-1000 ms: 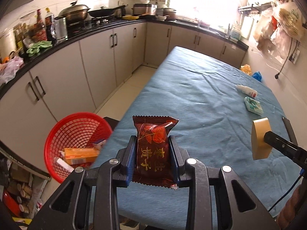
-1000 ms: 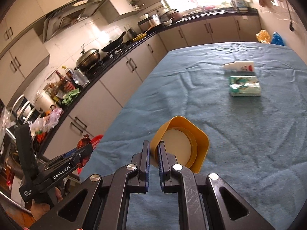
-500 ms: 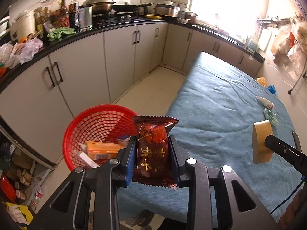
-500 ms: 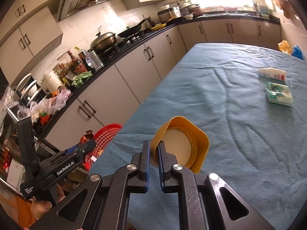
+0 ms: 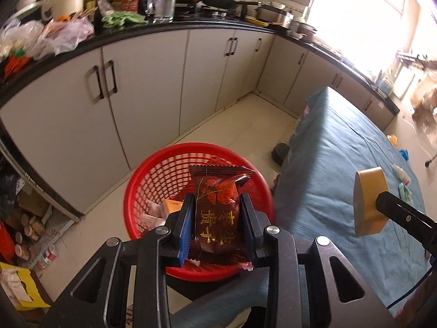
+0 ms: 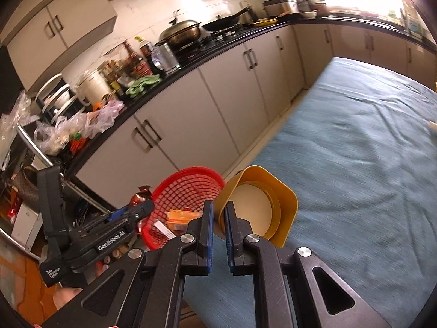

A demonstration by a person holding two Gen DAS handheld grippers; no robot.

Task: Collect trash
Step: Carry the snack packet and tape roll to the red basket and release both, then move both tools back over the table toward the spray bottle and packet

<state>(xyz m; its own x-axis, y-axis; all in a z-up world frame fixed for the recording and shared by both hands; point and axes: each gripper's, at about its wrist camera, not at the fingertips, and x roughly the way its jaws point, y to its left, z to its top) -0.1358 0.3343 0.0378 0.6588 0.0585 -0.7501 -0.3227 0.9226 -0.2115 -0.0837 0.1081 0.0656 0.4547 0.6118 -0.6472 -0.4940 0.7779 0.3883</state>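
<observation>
A dark red snack packet [image 5: 215, 213] is clamped upright between the fingers of the left gripper [image 5: 215, 224] and is held directly above the red mesh basket [image 5: 153, 180], which stands on the floor beside the table [image 5: 341, 164] draped in blue cloth. This placement is judged to serve a release, so that the packet falls inside the rim. A yellow square container [image 6: 259, 207] is pinched by one wall between the nearly closed fingers of the right gripper [image 6: 217, 218]; it is held above the near table edge, just beside the basket, presumably awaiting its turn. An orange carton [image 6: 181, 216] and some pale scraps are seen in the basket already. The lower part of the basket interior is hidden behind the packet and the left gripper body. The printing on the packet cannot be read with confidence. Small items at the far end of the table are cut off or blurred, and their kind cannot be determined. Whether the container holds anything besides a pale round insert cannot be established.
</observation>
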